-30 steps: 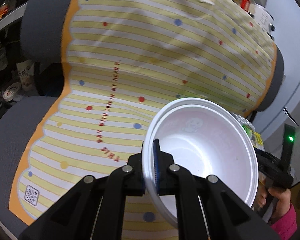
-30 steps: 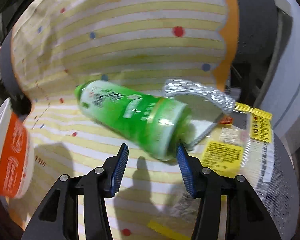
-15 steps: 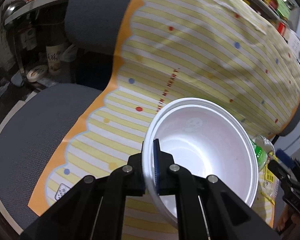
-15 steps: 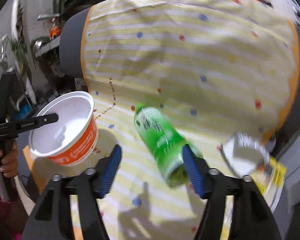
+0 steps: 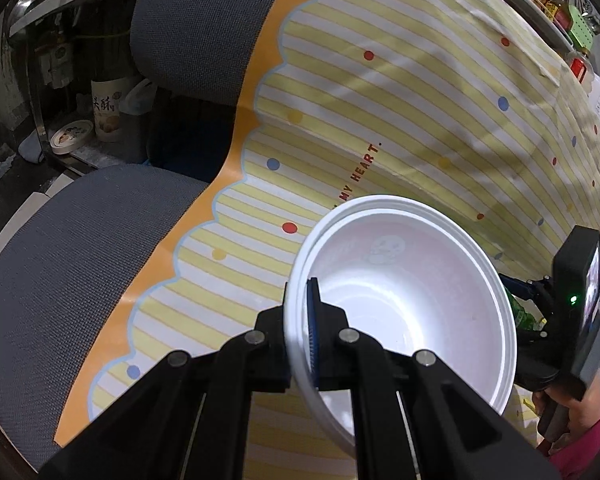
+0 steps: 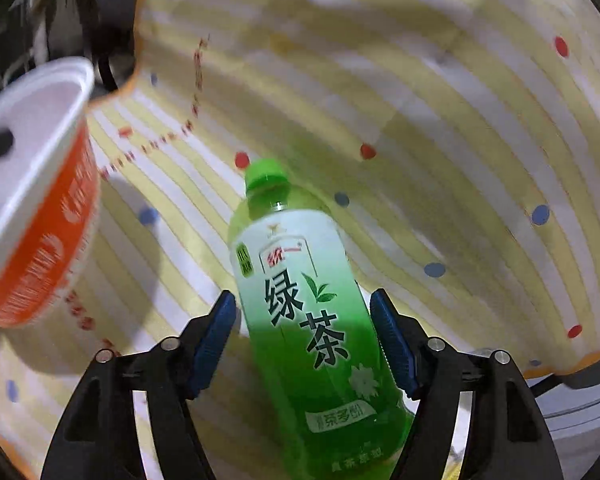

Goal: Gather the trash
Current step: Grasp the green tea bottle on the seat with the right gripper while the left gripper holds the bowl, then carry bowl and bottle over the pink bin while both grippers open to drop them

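Trash gathering on a chair covered by a striped cloth (image 5: 400, 92). Left gripper (image 5: 312, 322) has its fingers pinched tight on the rim of an empty noodle bowl (image 5: 412, 304), holding it up and tilted, probably as a container to carry. Right gripper (image 6: 304, 340) straddles a green tea bottle (image 6: 304, 308) lying on the cloth, its fingers closing but with gaps still showing on both sides, apparently readying a grip around the middle.

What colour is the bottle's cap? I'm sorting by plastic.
Bright green cap; clearest in the right wrist view.
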{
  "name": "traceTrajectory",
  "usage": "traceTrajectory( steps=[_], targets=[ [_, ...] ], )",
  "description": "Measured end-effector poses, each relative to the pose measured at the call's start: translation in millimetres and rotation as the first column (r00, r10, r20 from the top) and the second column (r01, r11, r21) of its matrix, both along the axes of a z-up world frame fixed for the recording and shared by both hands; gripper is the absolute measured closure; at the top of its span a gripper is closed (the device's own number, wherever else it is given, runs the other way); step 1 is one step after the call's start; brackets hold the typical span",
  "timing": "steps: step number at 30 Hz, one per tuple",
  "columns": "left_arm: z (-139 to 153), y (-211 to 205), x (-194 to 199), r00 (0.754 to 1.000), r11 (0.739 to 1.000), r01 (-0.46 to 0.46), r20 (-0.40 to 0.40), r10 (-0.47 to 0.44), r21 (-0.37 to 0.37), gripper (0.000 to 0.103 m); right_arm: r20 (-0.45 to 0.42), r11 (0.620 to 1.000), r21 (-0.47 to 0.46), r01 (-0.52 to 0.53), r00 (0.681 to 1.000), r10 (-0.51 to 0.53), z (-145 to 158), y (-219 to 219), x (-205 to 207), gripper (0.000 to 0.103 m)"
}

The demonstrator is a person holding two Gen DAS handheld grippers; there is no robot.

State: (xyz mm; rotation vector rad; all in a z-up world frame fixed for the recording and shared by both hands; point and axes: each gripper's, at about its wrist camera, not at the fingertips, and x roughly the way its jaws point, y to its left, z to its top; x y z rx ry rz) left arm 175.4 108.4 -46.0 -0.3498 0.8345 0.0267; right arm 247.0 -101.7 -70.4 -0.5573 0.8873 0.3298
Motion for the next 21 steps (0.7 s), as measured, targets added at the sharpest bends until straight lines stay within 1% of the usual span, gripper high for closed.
traceTrajectory(
  steps=[1,2,4,5,6,7,8,10,11,12,13,16,19,21],
  targets=[
    [0.6,-1.2,-1.0,1.0,1.0,0.006,0.0,-0.006,0.0,0.099,0.0,1.0,0.022,0.013,1.0,-0.013,3.0,-3.7,-3.5,0.039],
    [2.2,-3.3,-3.4,1.0,1.0,0.012,0.003,-0.012,0.0,0.099,0.01,0.997,0.063,0.032,0.999,-0.033,9.0,-10.5,-10.1,0.04],
    [5.8,-8.0,-8.8,1.0,1.0,0.024,0.009,-0.024,-0.001,0.099,0.033,0.982,0.169,0.087,0.995,-0.094,25.3,-28.7,-26.1,0.042],
    [8.6,-13.2,-13.5,0.999,0.999,0.038,0.015,-0.038,0.002,0.099,0.036,0.961,0.248,0.125,0.99,-0.138,36.4,-43.6,-38.5,0.042],
    [11.0,-19.1,-18.2,0.998,0.999,0.053,0.019,-0.053,0.006,0.099,0.036,0.942,0.301,0.149,0.985,-0.167,43.5,-55.2,-49.2,0.042],
    [12.7,-24.5,-21.8,0.998,0.998,0.067,0.021,-0.067,0.009,0.099,0.036,0.915,0.362,0.179,0.978,-0.206,52.3,-69.1,-63.6,0.043],
    [14.8,-33.7,-27.8,0.995,0.995,0.095,0.024,-0.095,0.01,0.099,0.036,0.877,0.43,0.215,0.966,-0.255,62.3,-87.3,-84.8,0.043],
    [18.1,-54.0,-39.8,0.988,0.988,0.153,0.027,-0.153,0.02,0.099,0.03,0.824,0.507,0.254,0.95,-0.312,72.7,-109.9,-115.1,0.043],
    [19.4,-65.3,-46.2,0.983,0.983,0.183,0.029,-0.183,0.026,0.099,0.023,0.787,0.546,0.288,0.933,-0.358,77.5,-126.2,-139.3,0.043],
    [20.4,-75.2,-52.0,0.977,0.977,0.209,0.031,-0.21,0.031,0.099,0.02,0.762,0.569,0.31,0.921,-0.389,80.0,-137.2,-157.7,0.043],
    [21.1,-86.0,-58.4,0.971,0.971,0.238,0.031,-0.239,0.037,0.099,0.019,0.745,0.585,0.322,0.912,-0.409,82.9,-143.6,-173.4,0.043],
    [21.2,-118.5,-80.1,0.945,0.945,0.323,0.028,-0.325,0.05,0.099,0.019,0.683,0.632,0.366,0.874,-0.486,88.7,-166.5,-227.6,0.043],
    [18.7,-155.4,-106.4,0.913,0.912,0.404,0.026,-0.407,0.075,0.099,0.013,0.621,0.673,0.402,0.833,-0.553,85.3,-191.6,-277.1,0.042],
    [16.8,-173.5,-118.5,0.894,0.892,0.444,0.025,-0.447,0.084,0.099,0.007,0.58,0.693,0.428,0.8,-0.6,81.3,-207.6,-311.0,0.042]
  ],
)
